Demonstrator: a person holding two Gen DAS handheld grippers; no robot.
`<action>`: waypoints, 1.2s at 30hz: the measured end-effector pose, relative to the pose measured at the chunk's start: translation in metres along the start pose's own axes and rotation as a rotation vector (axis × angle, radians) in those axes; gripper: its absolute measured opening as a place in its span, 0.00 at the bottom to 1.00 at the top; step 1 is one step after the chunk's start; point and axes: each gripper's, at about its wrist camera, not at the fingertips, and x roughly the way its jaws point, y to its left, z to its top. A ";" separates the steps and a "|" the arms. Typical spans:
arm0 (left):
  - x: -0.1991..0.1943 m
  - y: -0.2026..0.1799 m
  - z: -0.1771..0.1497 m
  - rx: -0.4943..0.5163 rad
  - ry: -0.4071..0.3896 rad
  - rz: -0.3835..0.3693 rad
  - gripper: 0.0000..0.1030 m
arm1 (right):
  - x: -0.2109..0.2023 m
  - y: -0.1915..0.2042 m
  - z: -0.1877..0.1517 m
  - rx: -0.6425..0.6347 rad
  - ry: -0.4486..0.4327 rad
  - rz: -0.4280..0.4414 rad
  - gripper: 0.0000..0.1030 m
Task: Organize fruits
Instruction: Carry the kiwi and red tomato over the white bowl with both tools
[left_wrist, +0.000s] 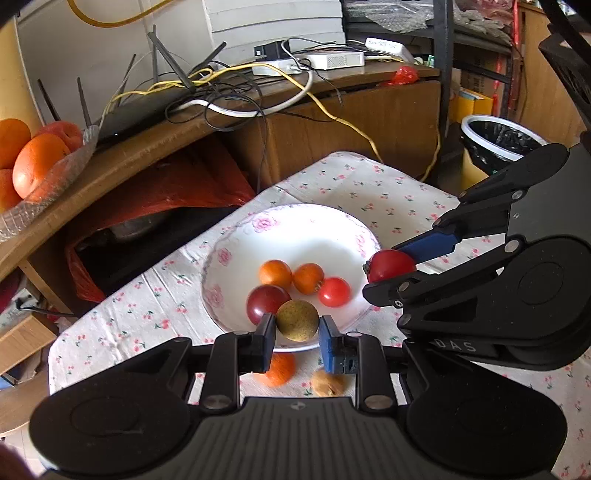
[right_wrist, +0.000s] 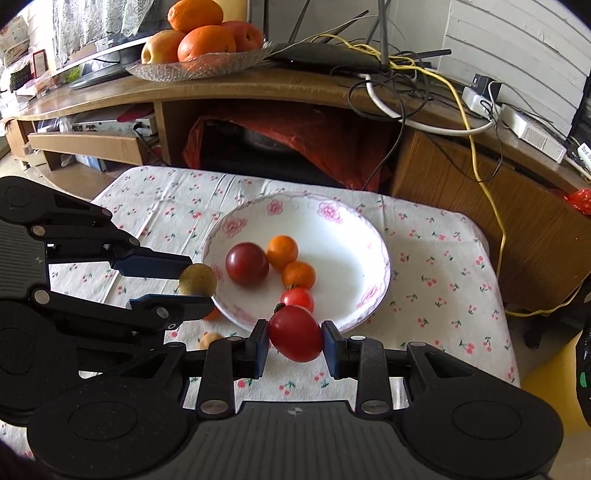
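A white floral bowl (left_wrist: 236, 243) (right_wrist: 354, 229) on the cherry-print tablecloth holds a dark red tomato (left_wrist: 266, 302) (right_wrist: 246, 263), two orange tomatoes (left_wrist: 275, 273) (left_wrist: 308, 278) and a small red tomato (left_wrist: 334, 291) (right_wrist: 297, 298). My left gripper (left_wrist: 297, 328) (right_wrist: 192, 282) is shut on a yellow-green round fruit (left_wrist: 297, 319) (right_wrist: 198, 280) at the bowl's near rim. My right gripper (right_wrist: 294, 341) (left_wrist: 388, 267) is shut on a red tomato (right_wrist: 295, 333) (left_wrist: 391, 265), held above the bowl's edge. An orange fruit (left_wrist: 280, 369) and a tan fruit (left_wrist: 328, 384) lie on the cloth.
A wooden shelf (right_wrist: 221, 88) stands behind the table with a glass dish of oranges and apples (right_wrist: 201, 40) (left_wrist: 37, 162), a router and tangled cables (left_wrist: 221, 88). A red bag (right_wrist: 295, 140) sits under the shelf. A lined bin (left_wrist: 498, 136) stands at the right.
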 end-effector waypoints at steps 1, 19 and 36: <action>0.001 0.002 0.001 -0.004 -0.002 0.002 0.33 | 0.001 0.000 0.002 0.003 -0.003 -0.006 0.27; 0.021 0.019 0.012 -0.044 -0.004 0.038 0.33 | 0.019 -0.004 0.023 0.014 -0.029 -0.049 0.27; 0.043 0.032 0.019 -0.074 0.004 0.050 0.33 | 0.043 -0.012 0.039 0.005 -0.014 -0.050 0.27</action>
